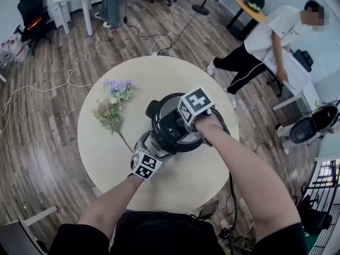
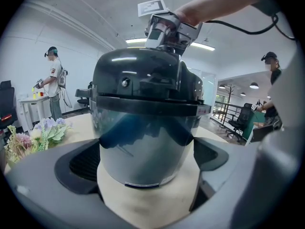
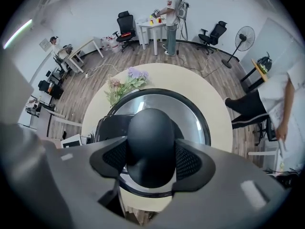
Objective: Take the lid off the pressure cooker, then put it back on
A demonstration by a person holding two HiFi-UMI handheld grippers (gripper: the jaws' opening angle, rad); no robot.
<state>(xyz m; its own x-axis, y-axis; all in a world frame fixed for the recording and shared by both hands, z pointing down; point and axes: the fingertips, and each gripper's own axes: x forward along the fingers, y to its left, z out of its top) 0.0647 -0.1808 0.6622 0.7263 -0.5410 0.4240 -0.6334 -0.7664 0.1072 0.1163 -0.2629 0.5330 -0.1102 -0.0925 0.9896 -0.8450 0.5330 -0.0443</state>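
A pressure cooker stands in the middle of the round table (image 1: 106, 158), its black lid (image 1: 170, 124) seated on the steel body (image 2: 147, 151). My right gripper (image 3: 151, 159) points straight down over the lid (image 3: 190, 113), and both pads press the sides of the black lid knob (image 3: 150, 142). My left gripper (image 2: 147, 175) reaches in from the near side, low and nearly level. Its pads sit against both sides of the steel body, under the lid rim (image 2: 143, 106). In the head view the marker cubes hide the fingertips of both grippers.
An artificial flower bunch (image 1: 112, 108) lies on the table left of the cooker. One person (image 1: 265, 39) leans over a desk at the right. Another (image 2: 55, 80) stands at a white table in the back. Cables run across the wooden floor.
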